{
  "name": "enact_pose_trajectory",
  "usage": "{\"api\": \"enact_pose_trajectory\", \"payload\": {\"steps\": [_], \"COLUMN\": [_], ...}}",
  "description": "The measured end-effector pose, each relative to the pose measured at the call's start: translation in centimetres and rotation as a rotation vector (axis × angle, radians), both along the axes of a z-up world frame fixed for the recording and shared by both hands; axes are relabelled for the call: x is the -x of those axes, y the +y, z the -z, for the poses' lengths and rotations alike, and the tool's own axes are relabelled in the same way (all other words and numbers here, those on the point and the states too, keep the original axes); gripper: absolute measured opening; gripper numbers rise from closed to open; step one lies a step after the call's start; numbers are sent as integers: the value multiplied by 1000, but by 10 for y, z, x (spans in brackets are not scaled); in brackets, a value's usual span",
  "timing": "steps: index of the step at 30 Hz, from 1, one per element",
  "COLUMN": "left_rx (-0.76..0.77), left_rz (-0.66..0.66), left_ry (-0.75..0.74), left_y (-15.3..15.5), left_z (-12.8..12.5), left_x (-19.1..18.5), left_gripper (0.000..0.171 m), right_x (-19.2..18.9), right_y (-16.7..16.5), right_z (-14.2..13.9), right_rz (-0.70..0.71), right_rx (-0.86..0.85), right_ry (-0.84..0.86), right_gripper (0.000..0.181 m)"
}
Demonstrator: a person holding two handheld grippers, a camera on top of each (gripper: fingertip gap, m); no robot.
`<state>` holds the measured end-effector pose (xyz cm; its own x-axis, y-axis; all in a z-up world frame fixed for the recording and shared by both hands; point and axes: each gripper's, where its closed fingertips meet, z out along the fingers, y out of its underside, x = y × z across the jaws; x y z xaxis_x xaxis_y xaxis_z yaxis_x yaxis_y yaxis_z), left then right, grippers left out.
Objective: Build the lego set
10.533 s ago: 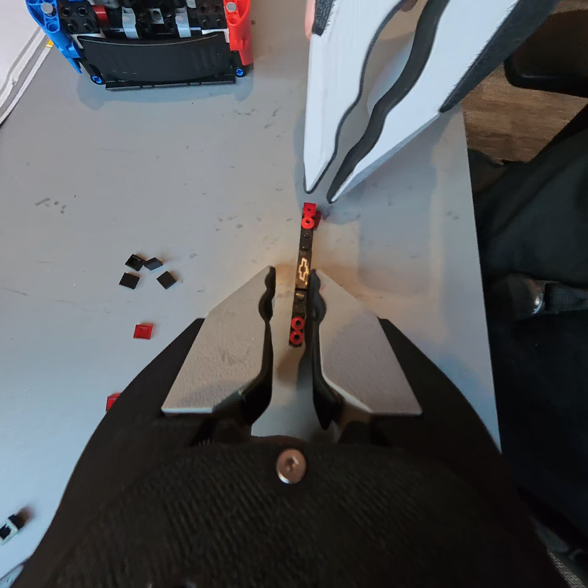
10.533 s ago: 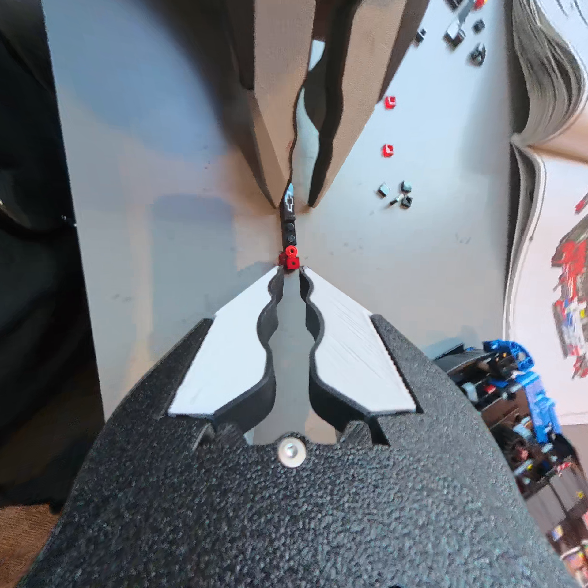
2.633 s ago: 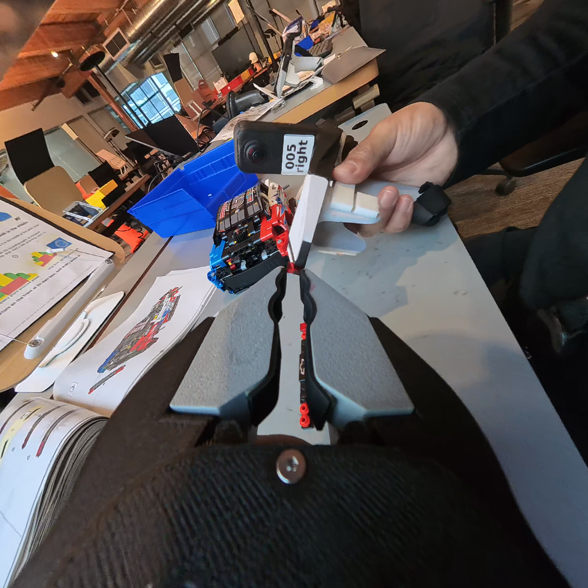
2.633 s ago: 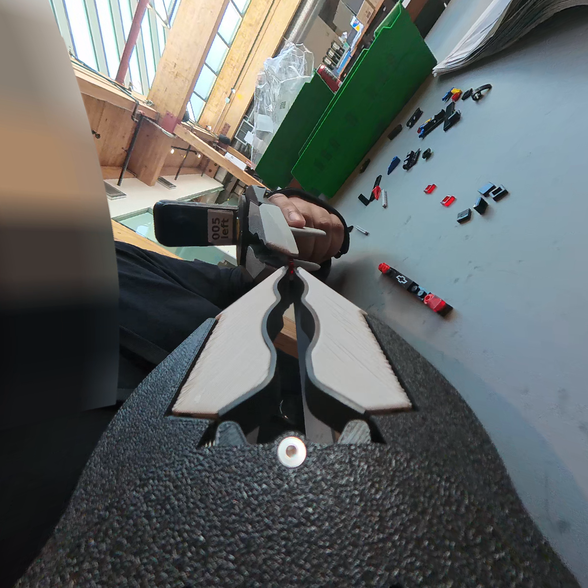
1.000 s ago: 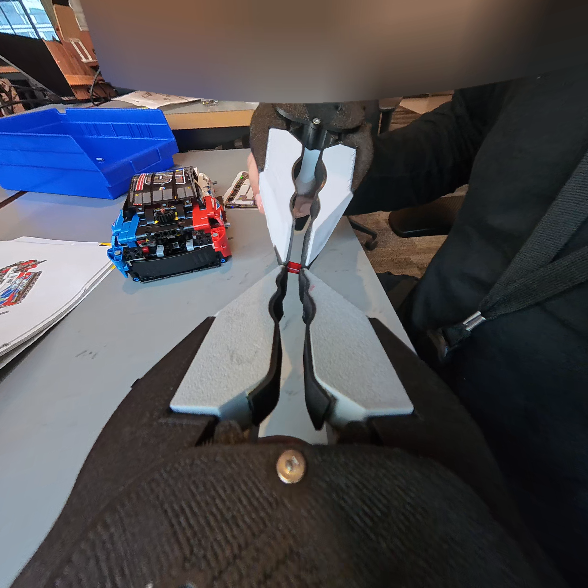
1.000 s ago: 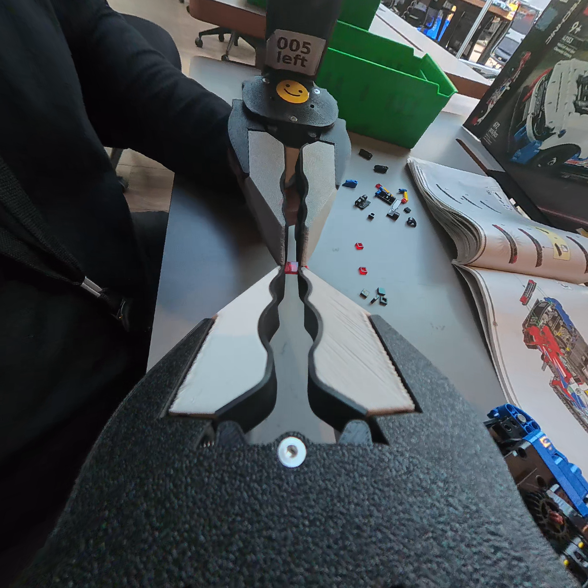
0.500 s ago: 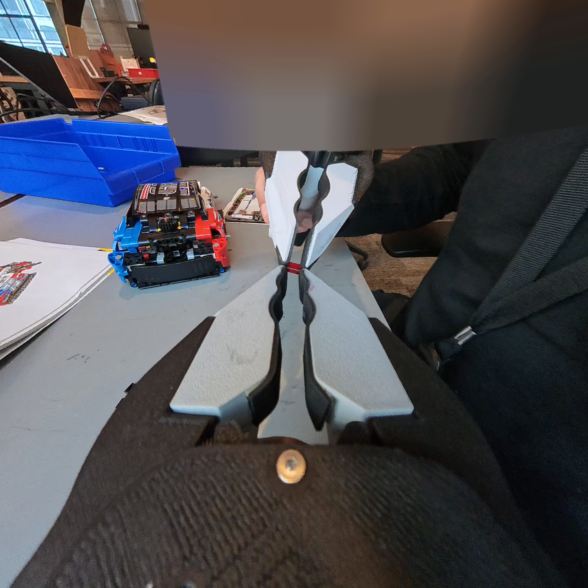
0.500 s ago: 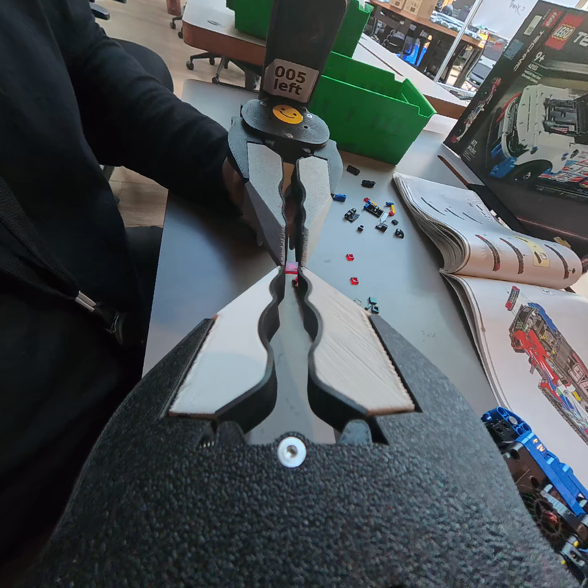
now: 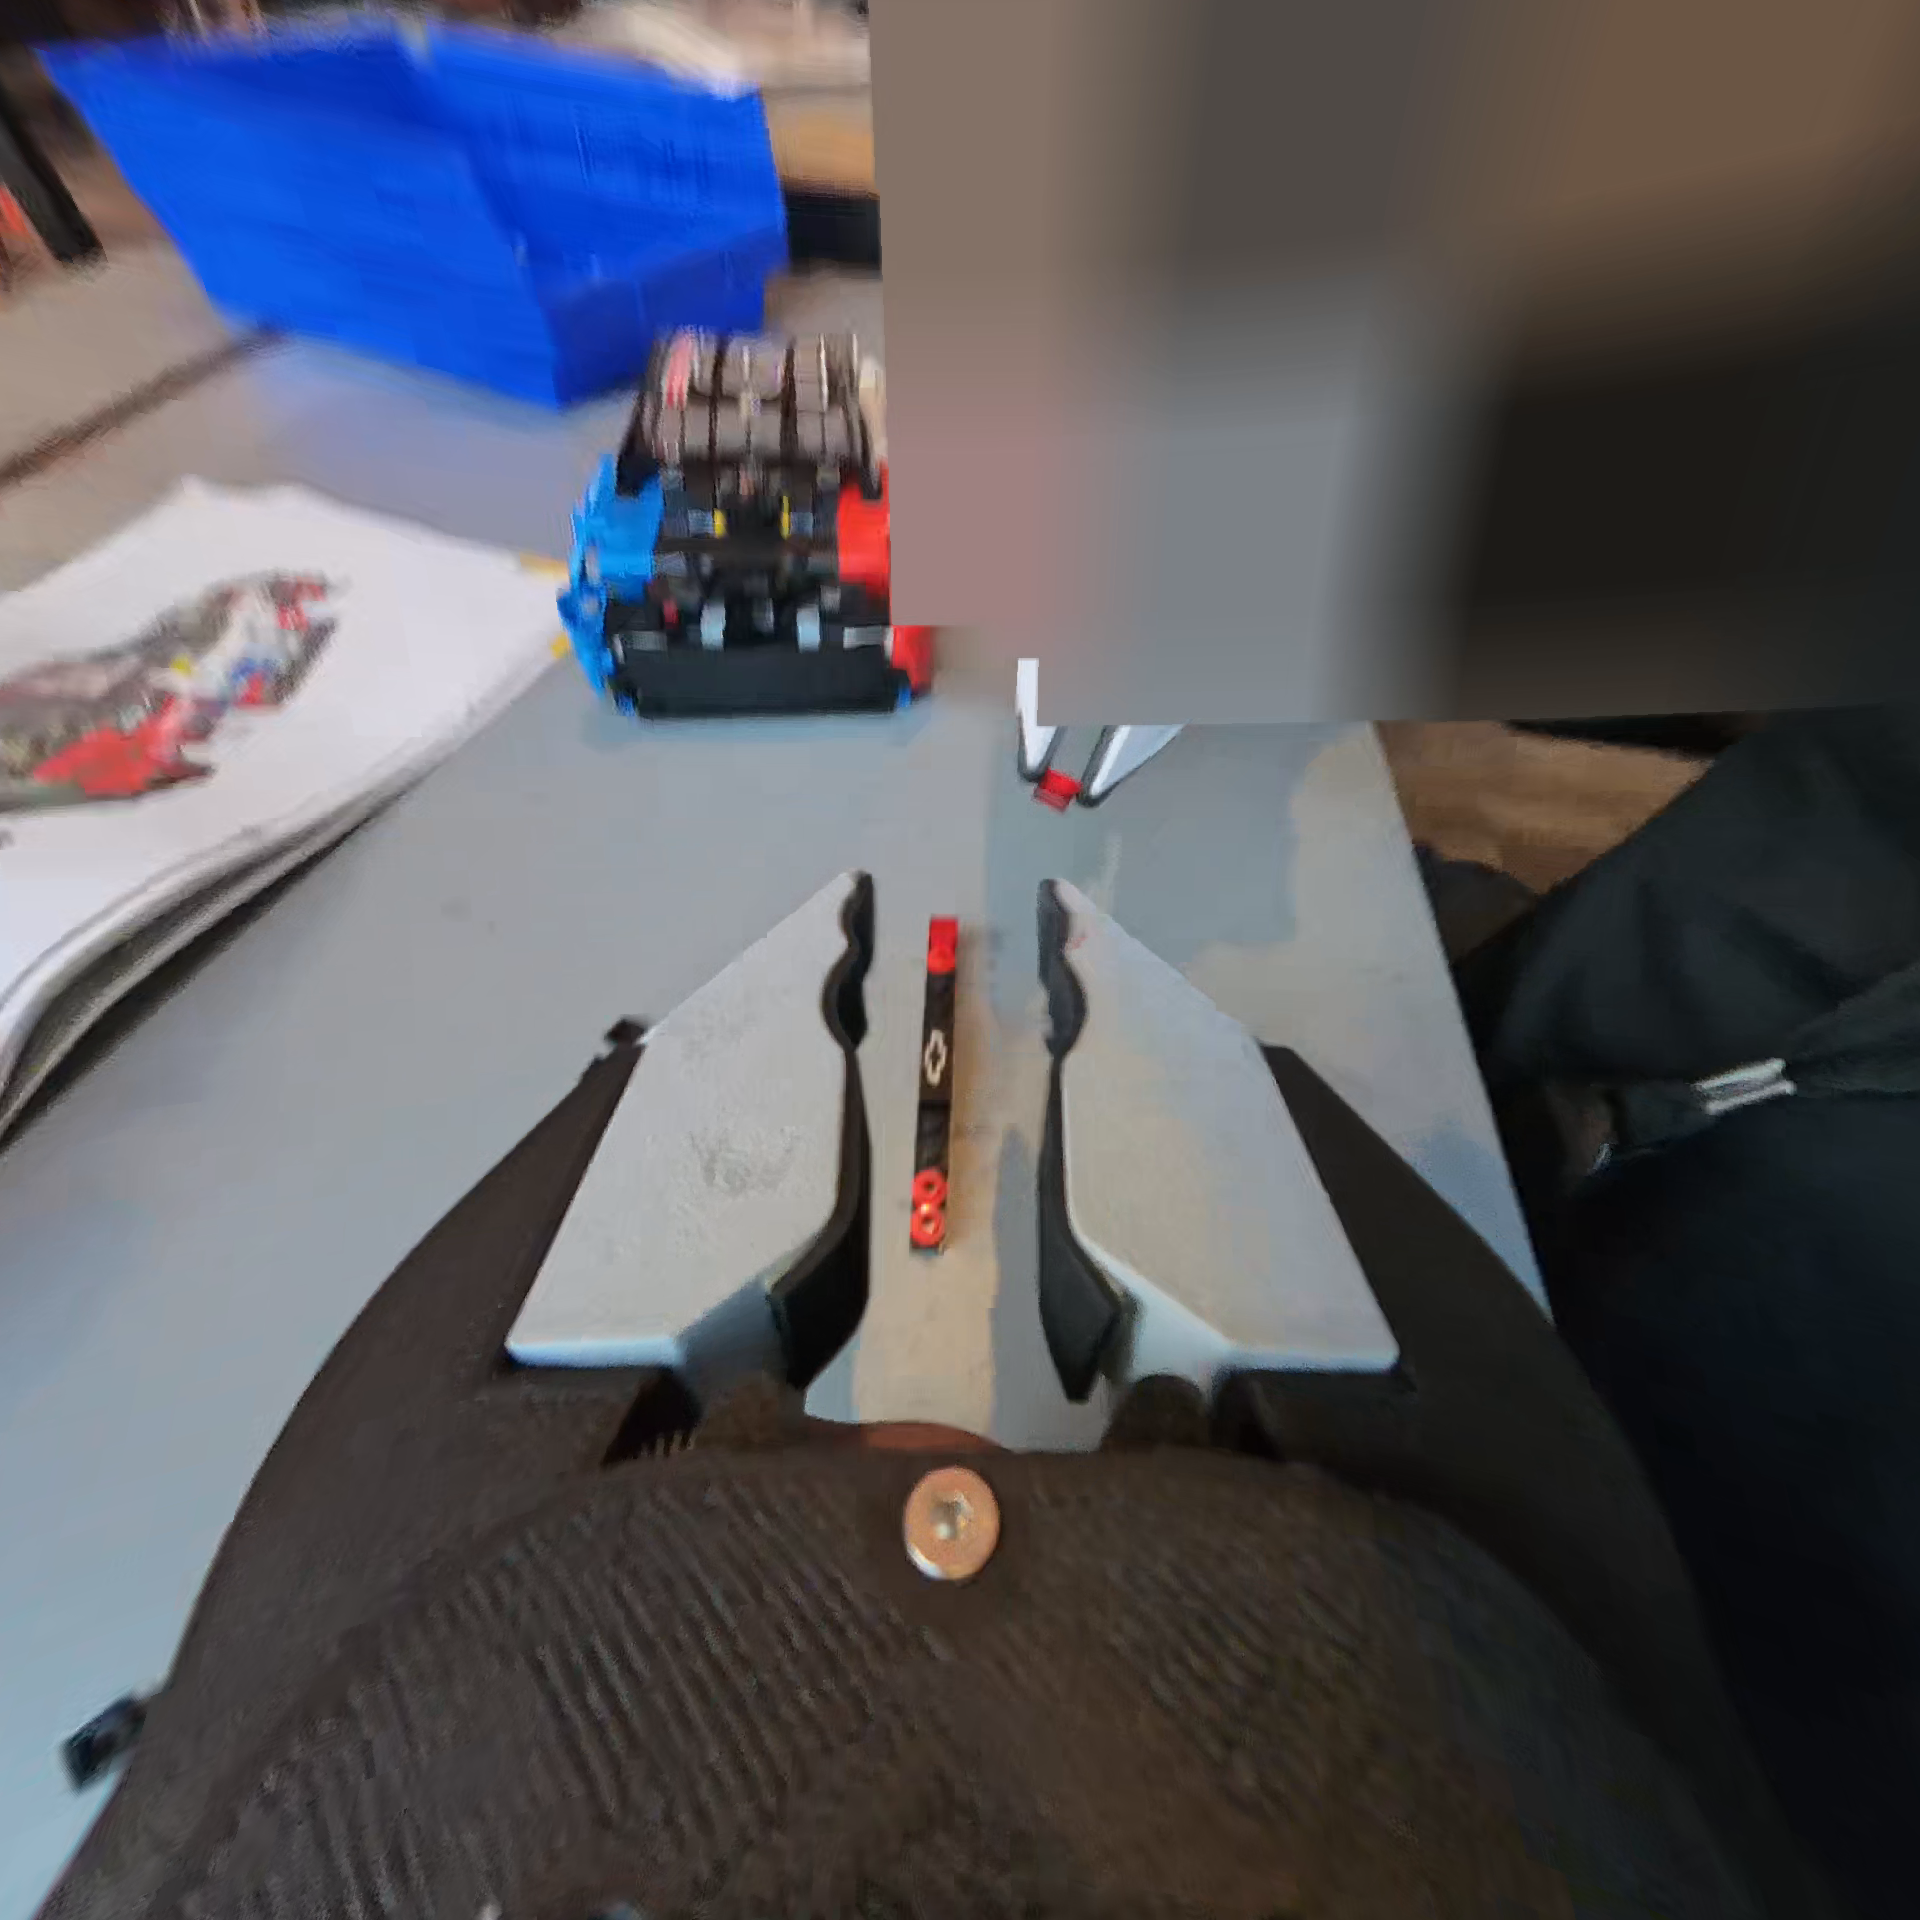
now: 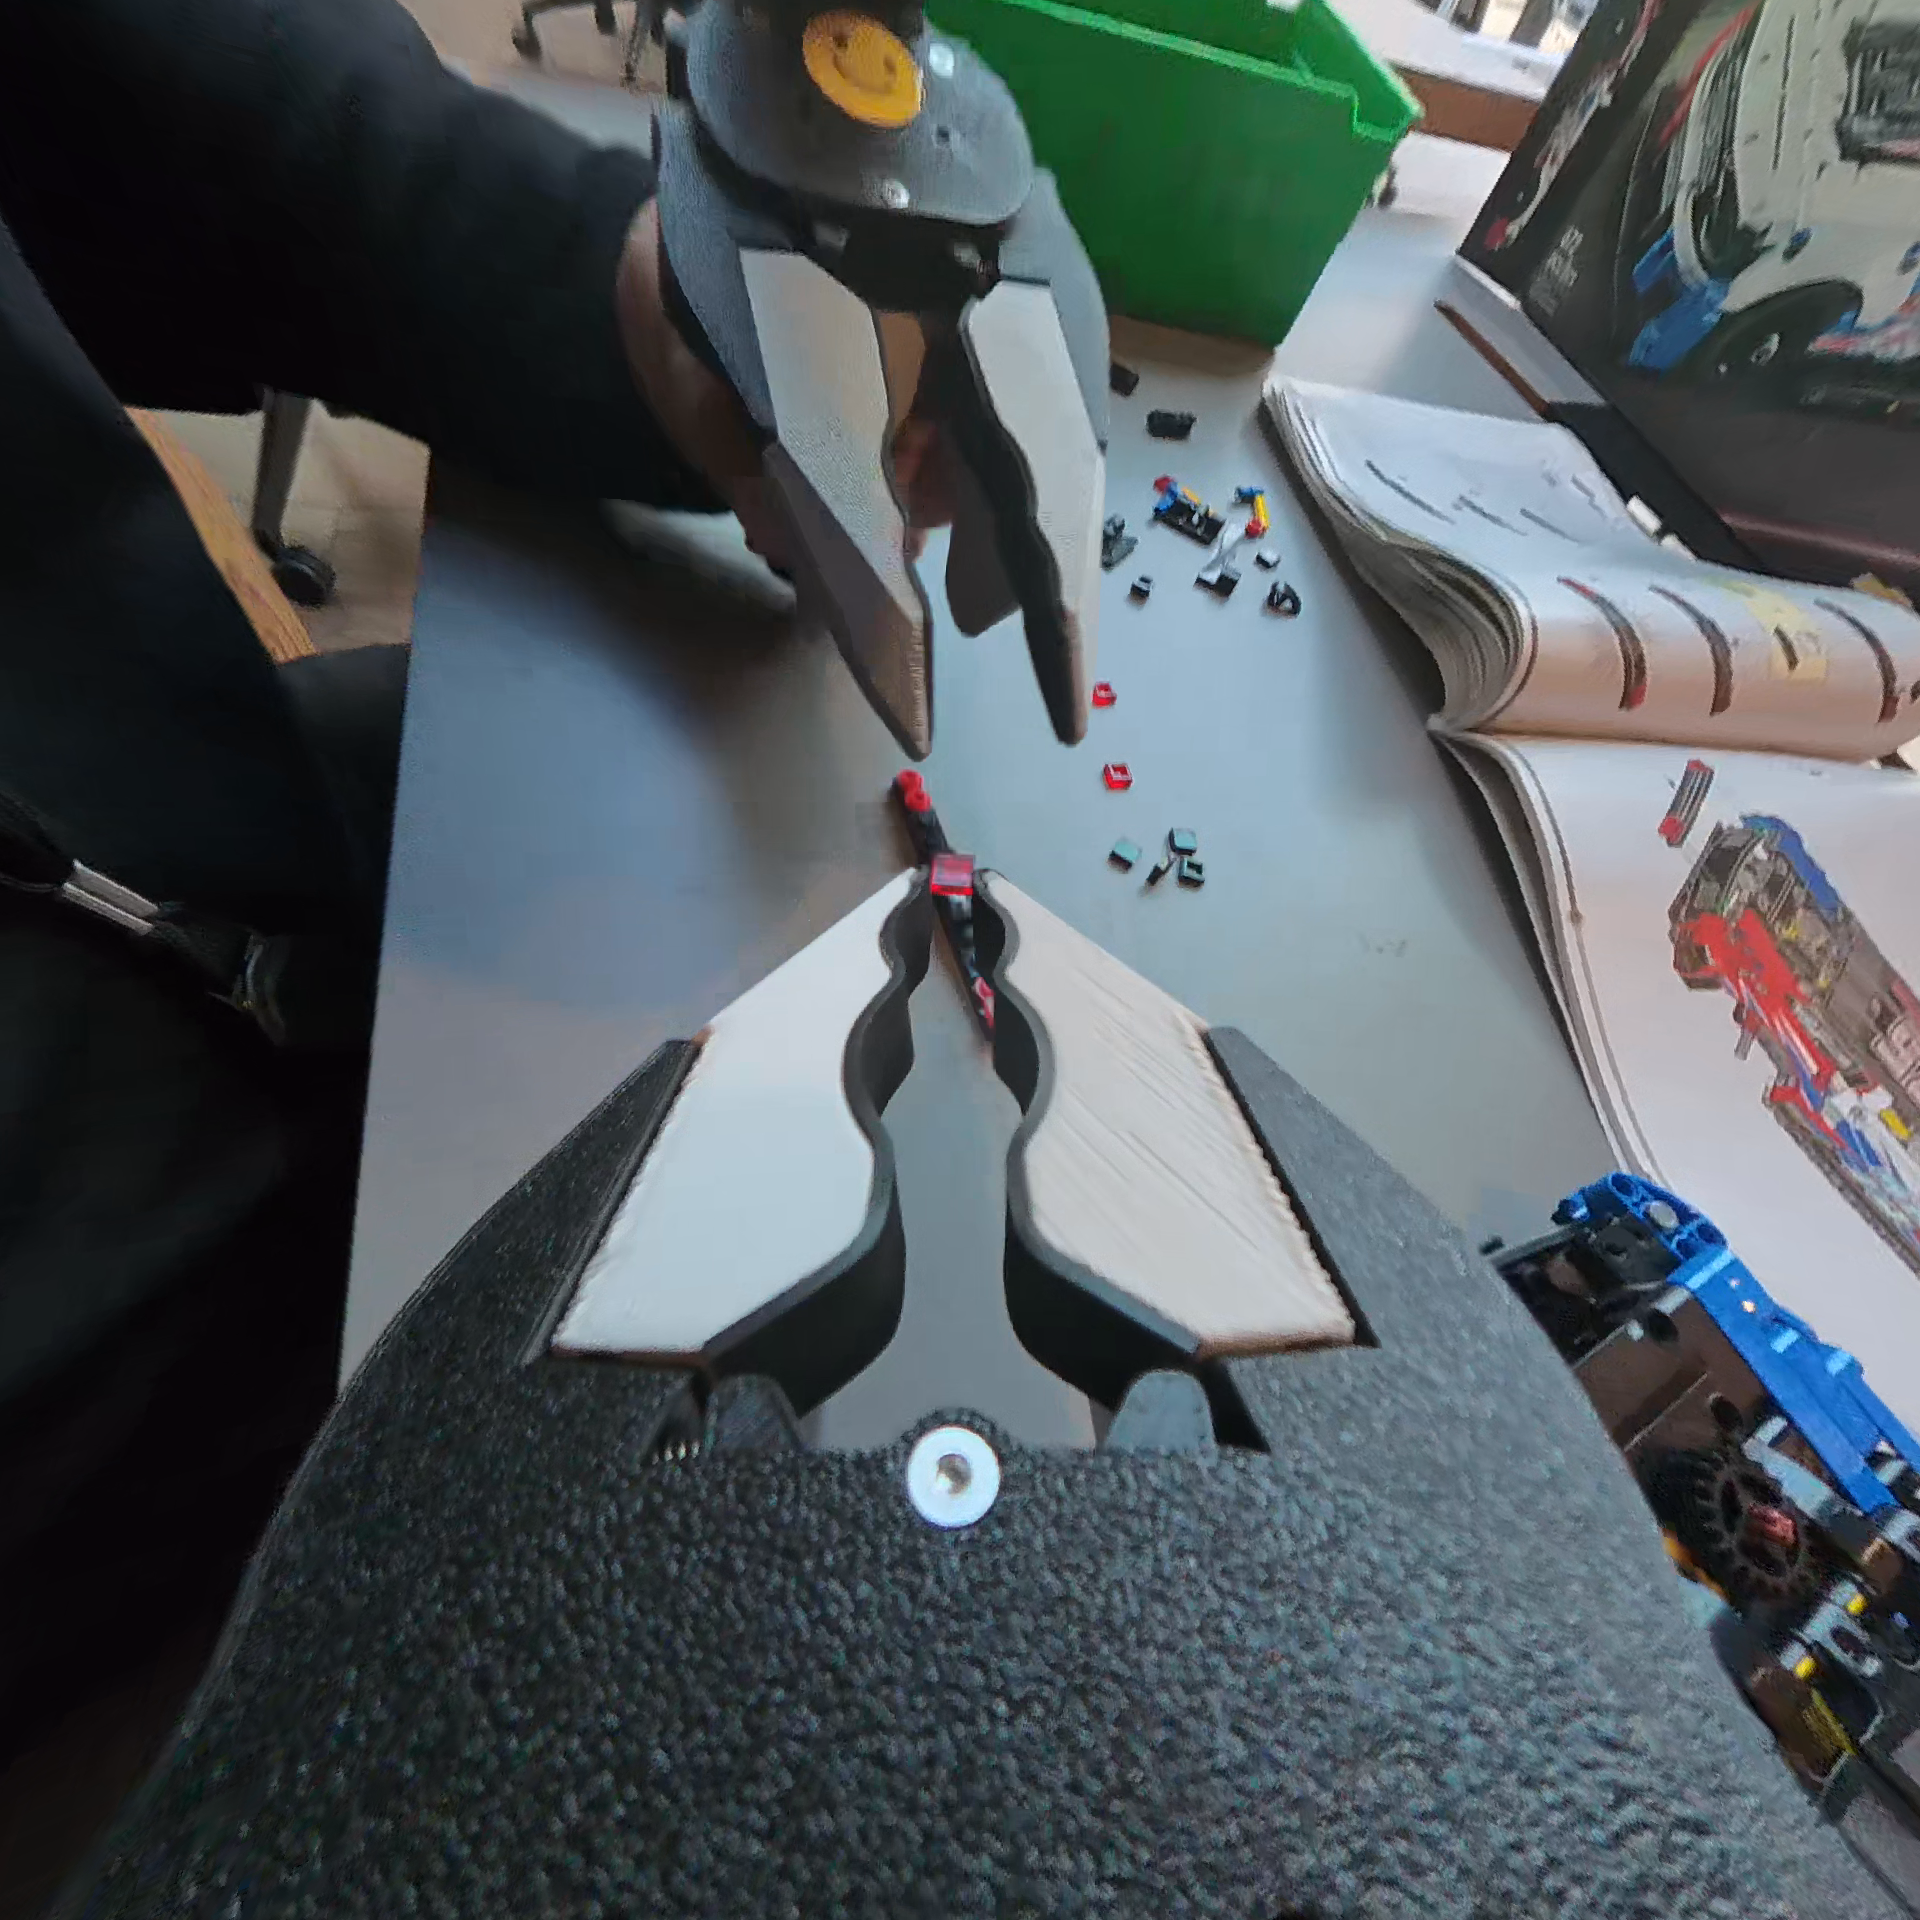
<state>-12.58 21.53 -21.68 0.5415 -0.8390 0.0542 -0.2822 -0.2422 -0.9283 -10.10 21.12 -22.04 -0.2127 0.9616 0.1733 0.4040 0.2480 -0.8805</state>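
The broad grey surface (image 9: 312,1039) carries everything, with a person in dark clothing seated at its edge. At the far side of it sit a blue plastic bin (image 9: 436,197) and, in the right wrist view, a green plastic bin (image 10: 1174,177) beside a dark printed cardboard box (image 10: 1714,187). A thick open instruction booklet (image 10: 1558,644) lies with its pages spread near the box. The partly built blue, black and red brick vehicle (image 9: 748,540) stands upright just beyond the booklet's edge, blurred in the left wrist view.

The left claw (image 9: 951,894) hovers low above the surface with its grey fingers spread wide and gripping nothing. Between them, flat on the surface, lies the long thin black brick strip with red ends (image 9: 937,1081), touching neither finger as far as can be seen.

The right claw (image 10: 951,883) is drawn narrow, pinching a small red square tile (image 10: 952,873) at its very tips, above the near end of the strip; whether the tile touches the strip cannot be told.

Farther along the surface lie scattered small black, red and blue loose pieces (image 10: 1195,540), well apart from the strip, with two loose red tiles (image 10: 1117,774) nearer to it.
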Motion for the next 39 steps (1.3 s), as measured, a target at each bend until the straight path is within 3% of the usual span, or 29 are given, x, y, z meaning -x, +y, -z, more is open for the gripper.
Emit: {"api": "enact_pose_trajectory", "payload": {"steps": [1,6,10,12,22,39], "left_rx": [47,156,193,187,167,160], "left_rz": [18,60,110,147,301,311], "left_ry": [56,257,371,374,395,386], "left_y": [-1,3,2,1,-5,-4], "left_z": [9,46,67,67,67,67], "left_x": [0,-4,-5,-7,-7,-8], "left_gripper": [36,37,20,5,5,5], "right_x": [0,0,-1,0,6,7], "right_y": [2,8,10,11,6,5], "right_z": [5,24,33,36,48,57], "right_rz": [1,13,19,14,-50,-80], "right_rx": [4,6,8,-3,-39,-20], "right_ry": [-19,-81,-110,-121,-192,-321], "right_gripper": [6,6,6,6,6,6]}}
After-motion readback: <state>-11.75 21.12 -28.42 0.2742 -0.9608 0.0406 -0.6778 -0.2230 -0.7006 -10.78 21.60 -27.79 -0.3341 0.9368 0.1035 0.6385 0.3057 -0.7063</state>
